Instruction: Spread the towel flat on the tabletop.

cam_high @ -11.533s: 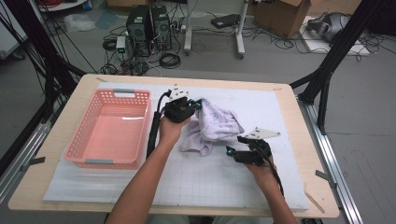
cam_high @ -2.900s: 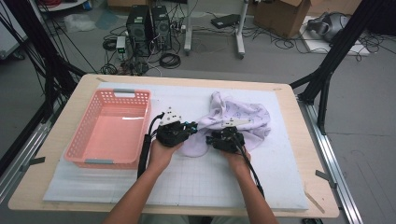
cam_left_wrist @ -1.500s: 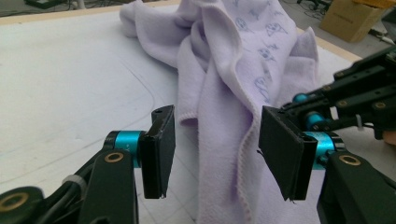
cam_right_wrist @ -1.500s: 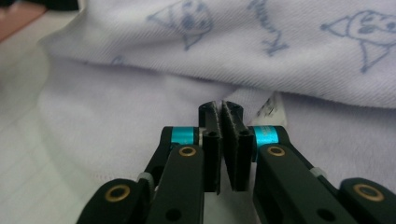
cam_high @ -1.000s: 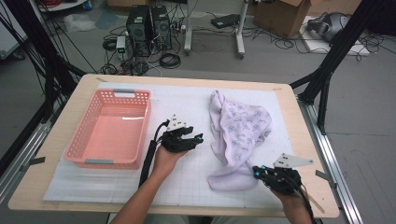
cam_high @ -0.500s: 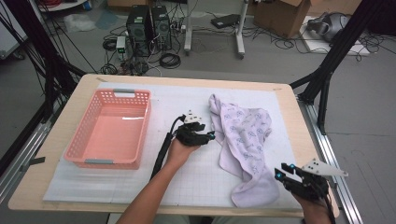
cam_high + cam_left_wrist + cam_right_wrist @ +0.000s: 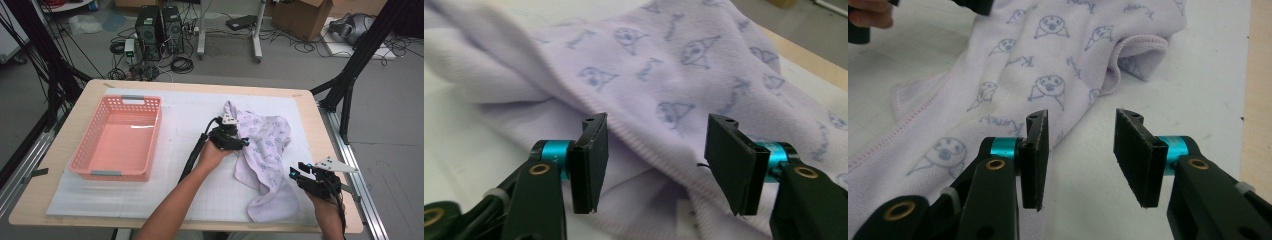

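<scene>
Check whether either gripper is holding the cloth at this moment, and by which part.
Nothing is held. The left gripper stands open over a hemmed edge of the lilac cloth, and the right gripper stands open beside its near end, on the white mat.

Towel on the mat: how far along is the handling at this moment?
Done: the lilac towel lies stretched into a long strip on the white mat. In hand: nothing; the left gripper hovers open at its near edge, and the right gripper is open beside it. Left, probably: flattening or folding; the pink basket is empty.
</scene>
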